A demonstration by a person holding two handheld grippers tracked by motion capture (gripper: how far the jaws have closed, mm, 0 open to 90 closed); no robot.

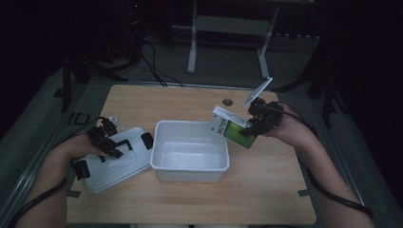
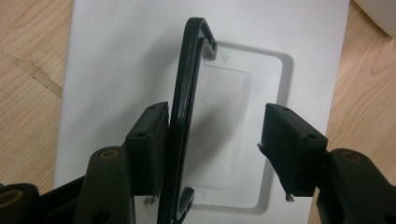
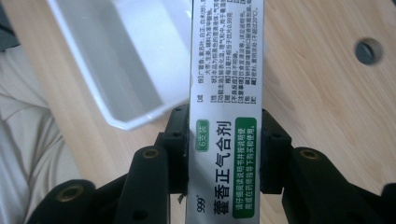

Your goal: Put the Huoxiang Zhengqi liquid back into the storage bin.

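Note:
A white bin (image 1: 190, 168) stands mid-table, nothing visible inside it. Its white lid (image 1: 119, 166) lies flat to the left, with black clips and a raised black handle (image 2: 184, 93). My left gripper (image 1: 113, 146) hangs over the lid. In the left gripper view the left gripper (image 2: 215, 149) straddles the handle: one pad rests against it, the other stands well apart. My right gripper (image 1: 248, 130) is shut on a green-and-white medicine box (image 1: 232, 127), held tilted in the air over the bin's right rim. In the right gripper view the medicine box (image 3: 226, 70) sits squarely between both pads of the right gripper (image 3: 224, 140), with the bin (image 3: 116, 60) beyond.
A round hole (image 1: 228, 101) marks the wooden table (image 1: 190, 204) behind the bin. A metal stand (image 1: 228, 23) and cables lie on the floor past the far edge. Pale cloth (image 3: 28, 140) shows beside the table in the right gripper view.

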